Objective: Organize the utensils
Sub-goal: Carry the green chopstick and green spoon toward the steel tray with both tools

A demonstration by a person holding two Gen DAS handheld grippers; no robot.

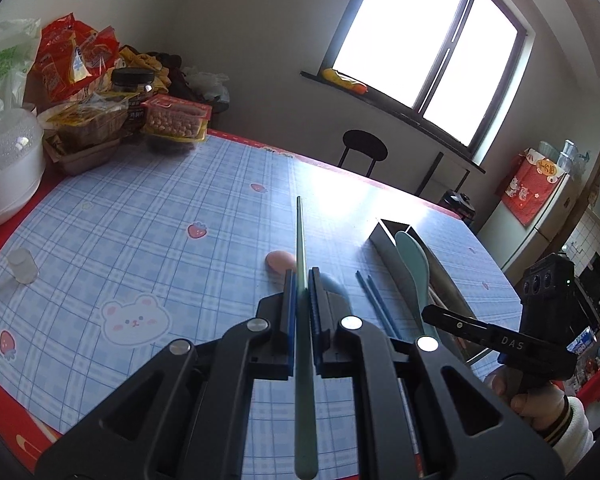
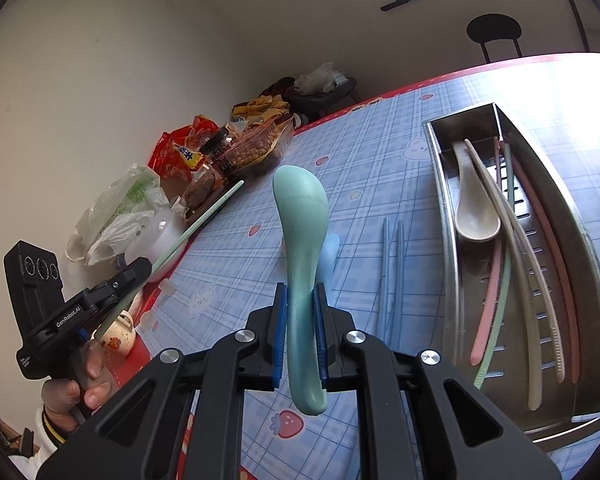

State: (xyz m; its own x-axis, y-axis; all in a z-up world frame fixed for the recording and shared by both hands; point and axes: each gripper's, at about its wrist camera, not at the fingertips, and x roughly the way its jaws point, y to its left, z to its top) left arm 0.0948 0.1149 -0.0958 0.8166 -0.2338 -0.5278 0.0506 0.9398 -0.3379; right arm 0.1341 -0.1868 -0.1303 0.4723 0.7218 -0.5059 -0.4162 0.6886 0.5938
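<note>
My left gripper (image 1: 301, 280) is shut on a pale green chopstick (image 1: 300, 240) held above the table; it also shows in the right wrist view (image 2: 204, 220). My right gripper (image 2: 300, 292) is shut on a teal spoon (image 2: 300, 216), bowl forward, above the table left of the steel tray (image 2: 580, 224). The tray holds a beige spoon (image 2: 474, 204) and several pink, green and beige chopsticks (image 2: 516, 248). Two blue chopsticks (image 2: 392, 264) lie on the cloth left of the tray. A pink spoon (image 1: 280, 261) and a light blue spoon (image 2: 331, 250) lie on the cloth, partly hidden.
Snack bags and jars (image 1: 100, 92) crowd the far left corner. A white lidded bowl (image 1: 4, 168) stands at the left edge. A small clear cup (image 1: 22, 266) sits near it. A mug (image 2: 118, 334) stands by the table edge. A black stool (image 1: 364, 148) stands beyond the table.
</note>
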